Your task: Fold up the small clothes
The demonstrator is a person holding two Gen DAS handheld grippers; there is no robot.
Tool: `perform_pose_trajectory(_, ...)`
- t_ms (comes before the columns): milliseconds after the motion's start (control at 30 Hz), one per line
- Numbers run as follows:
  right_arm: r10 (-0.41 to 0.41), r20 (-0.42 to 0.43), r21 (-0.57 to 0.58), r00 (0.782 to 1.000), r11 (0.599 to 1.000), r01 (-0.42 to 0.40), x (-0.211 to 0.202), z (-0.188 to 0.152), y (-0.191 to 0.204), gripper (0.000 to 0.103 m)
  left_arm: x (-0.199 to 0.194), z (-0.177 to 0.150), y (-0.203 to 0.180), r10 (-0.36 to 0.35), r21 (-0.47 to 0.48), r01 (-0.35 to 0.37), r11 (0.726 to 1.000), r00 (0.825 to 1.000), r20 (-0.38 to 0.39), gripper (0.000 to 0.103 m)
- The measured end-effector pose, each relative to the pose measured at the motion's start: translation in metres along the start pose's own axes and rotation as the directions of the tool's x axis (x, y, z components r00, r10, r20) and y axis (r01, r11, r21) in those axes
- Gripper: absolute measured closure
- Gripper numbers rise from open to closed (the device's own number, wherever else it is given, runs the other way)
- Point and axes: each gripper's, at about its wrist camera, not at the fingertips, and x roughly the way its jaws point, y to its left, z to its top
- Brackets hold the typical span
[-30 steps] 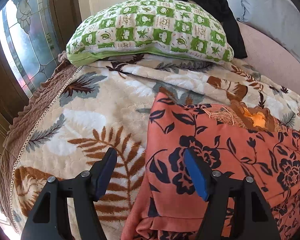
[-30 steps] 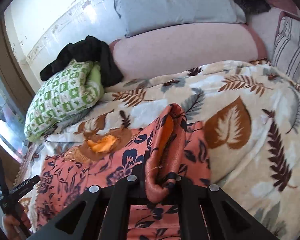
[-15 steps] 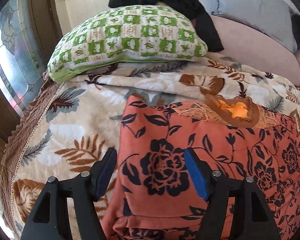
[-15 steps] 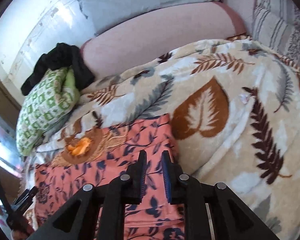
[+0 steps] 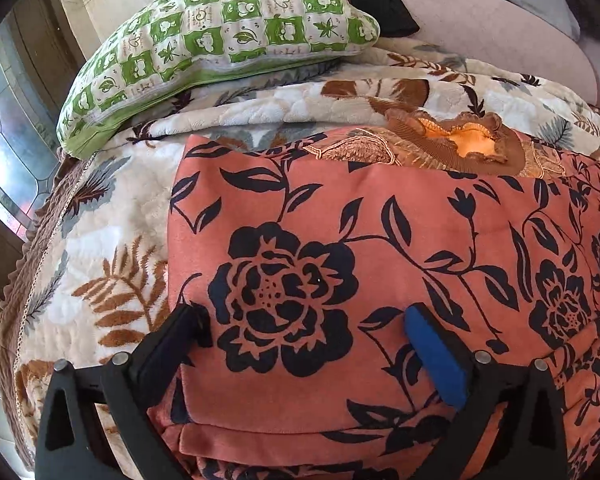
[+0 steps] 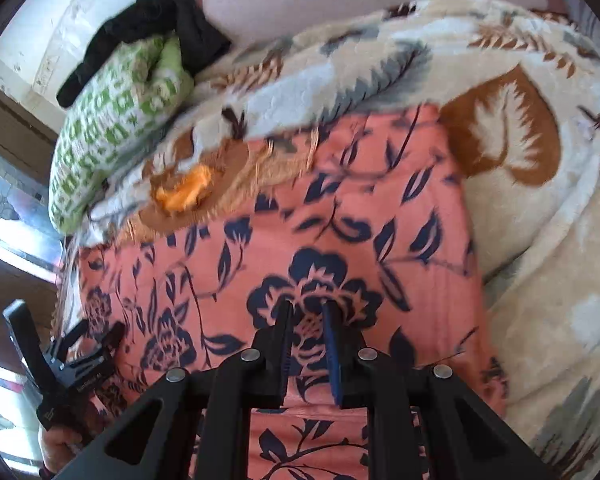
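Both tongs sit low over the salmon-orange garment printed with dark navy flowers [image 5: 380, 248], which lies spread and partly folded on the bed over a cream fleece blanket with brown and grey leaves [image 5: 112, 240].

Starting at the left: the left tongs [image 5: 304, 332] stand wide open and hold nothing. One finger rests at the garment's left edge, where cloth meets blanket, and the blue-padded finger [image 5: 436, 360] lies on the print further in. A doubled layer shows along the near hem just below them. Further back, the garment's brown embroidered neckline with its orange lining [image 5: 460, 144] faces up, and beyond it a green-and-white checked pillow [image 5: 220, 28] leans at the head of the bed.

To the right, the right tongs [image 6: 306, 312] are almost closed, with a narrow gap between the fingers, hovering over or pressing a large flower; whether any cloth is pinched there I cannot tell. That view is blurred.

The risk I see is in the left grasp: with one finger off the edge, closing could catch the plush blanket along with the hem, or take only the top layer, so the next fold would drag skew. A lift by either side alone might also pull the flat panel into wrinkles.
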Motion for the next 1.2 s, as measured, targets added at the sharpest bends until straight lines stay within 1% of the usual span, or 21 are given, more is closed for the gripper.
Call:
perform_pose_trajectory(67,-0.052,0.049,-0.042,0.997,0.998,0.054,0.000,-0.006,0.009,0.085,0.002,0.001,0.004,-0.016,-0.017,0.016,1.000,1.000,-0.011,0.000)
perform_pose_trajectory(100,-0.060,0.044,-0.058,0.997,0.996,0.062,-0.004,-0.005,0.014,0.084,0.002,0.002,0.004,-0.021,-0.021,0.020,1.000,1.000,-0.020,0.000)
perform_pose_trajectory(233,0.053,0.064,-0.078,0.997,0.996,-0.048,-0.015,-0.010,0.026,0.084,0.002,0.003,0.005,-0.032,-0.023,0.031,0.999,0.998,-0.048,0.000)
perform_pose_trajectory(300,0.072,-0.018,-0.120,0.997,0.990,-0.074,-0.005,-0.016,0.037,0.084,0.000,0.007,0.007,-0.045,-0.021,0.043,0.999,0.995,-0.087,0.000)
perform_pose_trajectory(333,0.069,-0.080,-0.149,0.994,0.986,-0.080,0.005,-0.022,0.044,0.084,-0.004,0.008,0.008,-0.045,-0.023,0.043,0.999,0.996,-0.081,0.000)
perform_pose_trajectory(433,0.013,-0.049,-0.235,0.999,0.972,-0.024,0.003,-0.026,0.056,0.083,-0.021,0.008,0.009,-0.013,-0.024,0.013,1.000,1.000,0.004,0.000)
perform_pose_trajectory(500,0.040,0.003,-0.196,0.999,0.980,-0.039,-0.009,-0.020,0.052,0.083,-0.023,0.009,0.006,-0.053,-0.010,0.053,0.999,0.998,0.024,0.000)
perform_pose_trajectory(533,0.047,0.049,-0.161,0.998,0.986,-0.038,-0.015,-0.016,0.046,0.083,-0.016,0.007,0.003,-0.064,-0.001,0.064,0.998,0.998,0.001,0.000)
perform_pose_trajectory(600,-0.015,0.142,-0.076,0.990,0.997,0.026,-0.022,-0.010,0.025,0.083,0.005,0.002,-0.003,-0.032,0.025,0.034,0.999,0.997,-0.065,0.000)
perform_pose_trajectory(633,-0.067,0.163,-0.040,0.984,0.996,0.074,-0.020,-0.007,0.014,0.083,0.003,0.000,-0.003,-0.031,0.019,0.031,0.999,0.999,-0.012,0.000)
perform_pose_trajectory(667,-0.110,0.146,-0.017,0.983,0.993,0.114,-0.012,-0.004,0.004,0.085,0.002,0.000,-0.004,-0.021,0.016,0.021,1.000,1.000,0.001,0.000)
perform_pose_trajectory(700,-0.101,0.105,0.000,0.989,0.995,0.102,-0.002,-0.003,-0.006,0.085,0.002,0.001,-0.005,-0.014,0.020,0.015,1.000,1.000,-0.015,0.000)
perform_pose_trajectory(767,-0.058,0.124,0.038,0.991,0.998,0.054,-0.011,-0.003,-0.014,0.086,0.001,0.004,-0.003,-0.022,0.013,0.022,1.000,0.999,-0.035,0.000)
perform_pose_trajectory(833,-0.002,0.085,0.033,0.996,0.999,-0.001,-0.018,-0.002,-0.008,0.084,-0.002,0.005,0.001,-0.030,0.000,0.030,1.000,0.998,-0.048,0.000)
perform_pose_trajectory(900,0.064,0.091,0.019,0.994,0.998,-0.066,-0.027,-0.005,-0.004,0.084,-0.011,0.002,0.008,-0.021,-0.023,0.020,1.000,0.999,-0.035,0.000)
perform_pose_trajectory(1000,0.091,0.117,-0.010,0.989,0.996,-0.090,-0.041,-0.015,0.006,0.084,-0.030,-0.008,0.026,-0.017,-0.065,0.017,0.998,1.000,-0.007,0.000)
perform_pose_trajectory(1033,0.107,0.118,-0.018,0.987,0.994,-0.106,-0.044,-0.019,0.005,0.081,-0.036,-0.014,0.032,-0.015,-0.082,0.014,0.997,1.000,-0.005,0.000)
perform_pose_trajectory(1067,0.123,0.121,-0.023,0.985,0.992,-0.121,-0.044,-0.025,0.009,0.068,-0.040,-0.022,0.041,-0.008,-0.100,0.007,0.995,1.000,-0.011,0.000)
perform_pose_trajectory(1100,0.137,0.124,-0.020,0.983,0.991,-0.136,-0.048,-0.032,0.008,0.040,-0.044,-0.031,0.050,0.002,-0.120,-0.005,0.993,1.000,-0.021,0.000)
perform_pose_trajectory(1133,0.150,0.133,-0.010,0.980,0.989,-0.150,-0.051,-0.040,0.006,0.026,-0.048,-0.041,0.060,0.013,-0.140,-0.017,0.990,0.999,-0.030,0.000)
perform_pose_trajectory(1200,0.176,0.163,0.003,0.971,0.984,-0.179,-0.053,-0.053,0.007,0.022,-0.060,-0.069,0.082,0.040,-0.178,-0.045,0.983,0.999,-0.034,0.000)
